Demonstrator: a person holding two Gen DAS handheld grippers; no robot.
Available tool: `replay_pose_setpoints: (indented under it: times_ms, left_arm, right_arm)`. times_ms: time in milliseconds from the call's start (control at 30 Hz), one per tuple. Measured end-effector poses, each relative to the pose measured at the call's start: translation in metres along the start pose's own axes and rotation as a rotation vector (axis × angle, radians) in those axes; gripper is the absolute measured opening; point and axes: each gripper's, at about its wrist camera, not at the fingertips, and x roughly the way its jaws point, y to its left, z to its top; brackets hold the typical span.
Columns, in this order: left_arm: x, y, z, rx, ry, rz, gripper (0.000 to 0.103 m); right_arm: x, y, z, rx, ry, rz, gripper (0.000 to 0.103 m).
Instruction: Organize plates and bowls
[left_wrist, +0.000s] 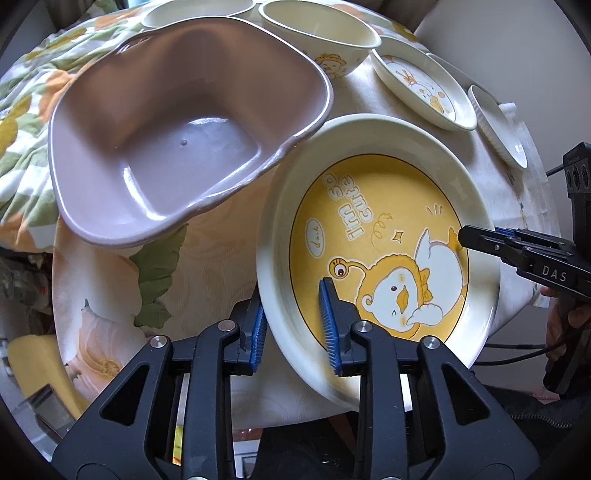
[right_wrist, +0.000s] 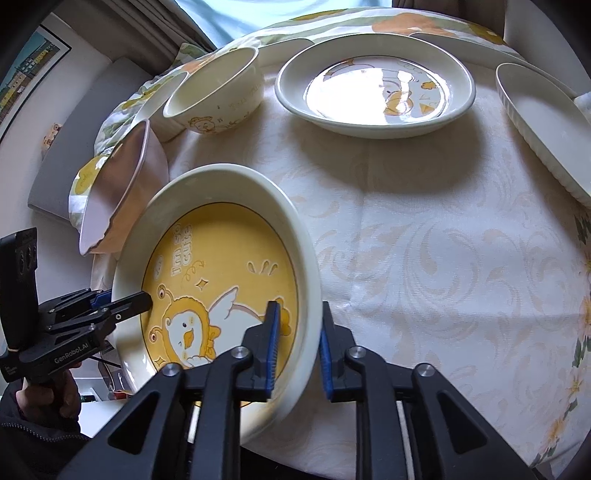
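You are holding the yellow duck plate (left_wrist: 376, 251) from both sides, low in the frame of each view. Your left gripper (left_wrist: 293, 325) is straddling the plate's near-left rim: one blue pad is sitting outside the wall, the other inside over the yellow face, with a gap showing, so the jaws are standing slightly parted around the rim rather than pinching it. Your right gripper (right_wrist: 297, 347) is doing the same on the opposite rim, its pads either side of the cream wall and just clear of it.

The plate is lying at the near edge of the bench (right_wrist: 424, 240), part of it overhanging that edge. The mauve basin (left_wrist: 177, 147) is sitting just beside the plate at upper left, its rim overlapping the plate's edge in the left view. A cream bowl (right_wrist: 218, 88), a second duck plate (right_wrist: 373, 88) and a ribbed white dish (right_wrist: 543, 125) are lining the far side. Open cloth is lying to the right of the plate in the right view.
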Motion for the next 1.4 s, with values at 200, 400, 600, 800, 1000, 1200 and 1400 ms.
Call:
replay_pose_setpoints:
  times_ms: [200, 400, 600, 800, 1000, 1200, 1400]
  left_arm:
    - [-0.003, -0.011, -0.005, 0.013, -0.011, 0.037, 0.051]
    - [-0.021, -0.02, -0.016, -0.033, -0.049, 0.117, 0.052]
    - [-0.063, -0.075, -0.013, 0.002, -0.171, 0.173, 0.052]
    - [-0.099, -0.149, 0.014, 0.07, -0.325, 0.155, 0.097]
    - [-0.106, -0.225, 0.057, 0.166, -0.394, 0.124, 0.102]
    - [-0.094, -0.284, 0.114, 0.294, -0.387, 0.046, 0.102]
    - [-0.043, -0.308, 0.184, 0.365, -0.258, -0.036, 0.102]
  right_arm:
    - [-0.001, 0.005, 0.0, -0.022, 0.003, -0.001, 0.03]
    - [-0.026, -0.009, -0.003, -0.033, -0.059, 0.017, 0.03]
    - [-0.073, -0.033, -0.02, -0.041, -0.127, 0.04, 0.03]
    - [-0.127, -0.069, -0.034, -0.093, -0.194, 0.004, 0.08]
    - [-0.176, -0.114, -0.043, -0.068, -0.305, -0.014, 0.09]
    - [-0.212, -0.151, -0.037, 0.016, -0.456, -0.085, 0.091]
    - [-0.214, -0.184, -0.022, 0.156, -0.48, -0.127, 0.091]
